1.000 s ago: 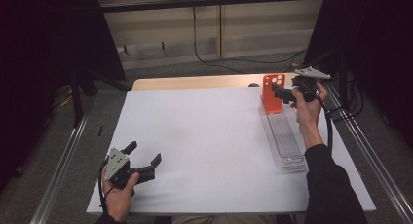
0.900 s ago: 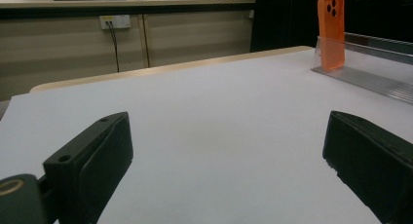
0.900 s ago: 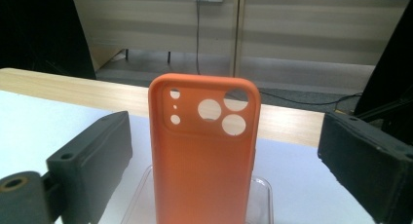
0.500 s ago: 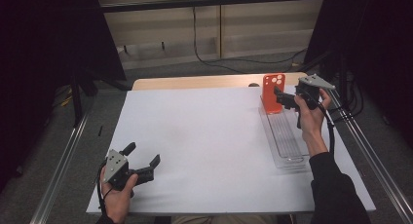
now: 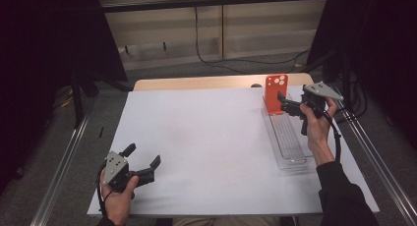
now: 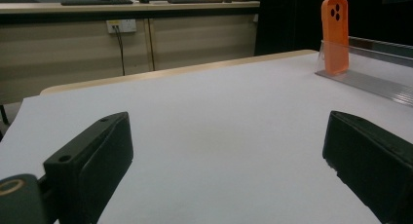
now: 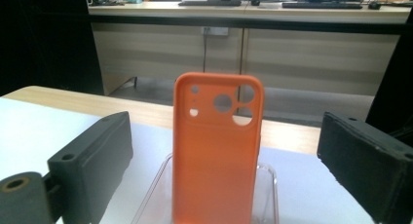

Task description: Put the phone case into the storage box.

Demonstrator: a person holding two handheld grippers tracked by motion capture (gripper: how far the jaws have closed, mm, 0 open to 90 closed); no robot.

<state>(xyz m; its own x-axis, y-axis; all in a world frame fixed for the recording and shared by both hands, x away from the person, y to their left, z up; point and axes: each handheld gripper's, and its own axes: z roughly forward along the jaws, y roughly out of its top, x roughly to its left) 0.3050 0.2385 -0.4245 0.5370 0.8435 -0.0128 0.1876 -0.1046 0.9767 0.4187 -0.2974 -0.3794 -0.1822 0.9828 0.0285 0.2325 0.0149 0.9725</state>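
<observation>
Both jaws of our right gripper (image 5: 284,104) stood wide apart beside the upright orange silicone phone case (image 5: 275,94), our left gripper (image 5: 143,161) equally open, far off.

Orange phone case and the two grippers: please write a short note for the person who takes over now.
Right gripper: open, jaws on either side of the orange phone case, not closed on it.
Left gripper: open, holds nothing, low over the white table at its near left corner.
The case stands upright at the far end of the clear rack.
Done: right gripper lined up with the case.
Left: probably close on the case and lift it.
</observation>
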